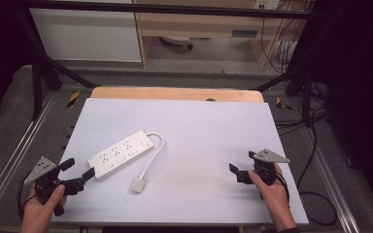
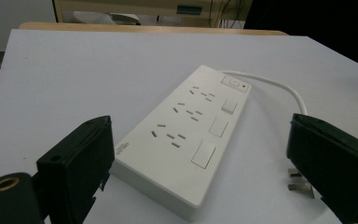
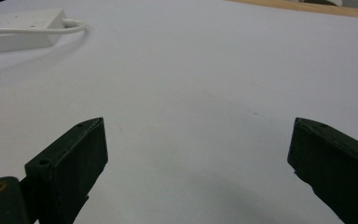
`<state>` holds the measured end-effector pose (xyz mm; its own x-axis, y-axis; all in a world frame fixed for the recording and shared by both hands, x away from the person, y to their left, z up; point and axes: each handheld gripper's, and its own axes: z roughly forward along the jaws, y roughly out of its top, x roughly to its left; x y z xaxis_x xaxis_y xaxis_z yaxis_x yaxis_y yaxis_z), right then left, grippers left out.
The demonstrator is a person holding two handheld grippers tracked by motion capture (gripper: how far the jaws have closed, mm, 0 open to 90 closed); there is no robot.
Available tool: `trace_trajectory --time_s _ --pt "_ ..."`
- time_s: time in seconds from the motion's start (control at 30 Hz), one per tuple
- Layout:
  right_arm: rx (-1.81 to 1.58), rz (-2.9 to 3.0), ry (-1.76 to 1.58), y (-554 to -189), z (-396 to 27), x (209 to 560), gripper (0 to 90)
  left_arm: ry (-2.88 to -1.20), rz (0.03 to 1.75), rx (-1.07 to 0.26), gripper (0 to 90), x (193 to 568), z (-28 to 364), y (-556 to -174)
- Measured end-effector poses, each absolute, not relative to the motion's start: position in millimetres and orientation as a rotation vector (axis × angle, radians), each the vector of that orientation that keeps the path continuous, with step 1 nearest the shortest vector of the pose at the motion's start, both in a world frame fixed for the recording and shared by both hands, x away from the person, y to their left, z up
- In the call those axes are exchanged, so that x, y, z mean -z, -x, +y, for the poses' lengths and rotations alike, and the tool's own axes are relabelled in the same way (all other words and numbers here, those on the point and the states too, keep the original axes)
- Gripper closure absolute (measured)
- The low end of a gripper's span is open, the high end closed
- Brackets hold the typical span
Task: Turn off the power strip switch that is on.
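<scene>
**Power strip on the table, both grippers wide open w/ nothing in them**

White power strip [image 1: 121,154] lies flat on the pale sheet covering the table [image 1: 199,121], left-of-centre in the high view, set on a diagonal w/ its near end toward the left gripper [image 1: 80,169]. Three socket groups on top, each w/ its own rocker switch, plus a main switch [image 2: 235,83] at the far end where the white cord [image 1: 155,150] comes out. Cord loops round and ends in a plug [image 1: 138,184] lying on the sheet just in front of the strip, prongs visible in the left gripper view.

Left gripper is held by the person's left hand [image 1: 39,211] at the table's near-left corner, jaws spread wide, empty. Near end of the strip sits right between/ahead of them in the left gripper view; can't tell if a jaw touches it.

Right gripper [image 1: 243,167] is in the right hand [image 1: 272,194] at the near-right, well apart from the strip. Jaws also wide apart, holding nothing, bare sheet between them. Strip's far end + cord show at top-left of the right gripper view.
</scene>
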<state>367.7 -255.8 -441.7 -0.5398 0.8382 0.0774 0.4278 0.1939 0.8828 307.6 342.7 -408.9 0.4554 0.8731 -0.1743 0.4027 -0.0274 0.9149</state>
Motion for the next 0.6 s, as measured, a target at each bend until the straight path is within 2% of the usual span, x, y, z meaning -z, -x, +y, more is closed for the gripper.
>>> trace_trajectory --time_s 0.6 --pt "-1.301 2.005 -1.198 -362.2 -257.7 436.2 4.0 -1.632 1.109 -0.571 8.0 405.7 334.4 -306.9"
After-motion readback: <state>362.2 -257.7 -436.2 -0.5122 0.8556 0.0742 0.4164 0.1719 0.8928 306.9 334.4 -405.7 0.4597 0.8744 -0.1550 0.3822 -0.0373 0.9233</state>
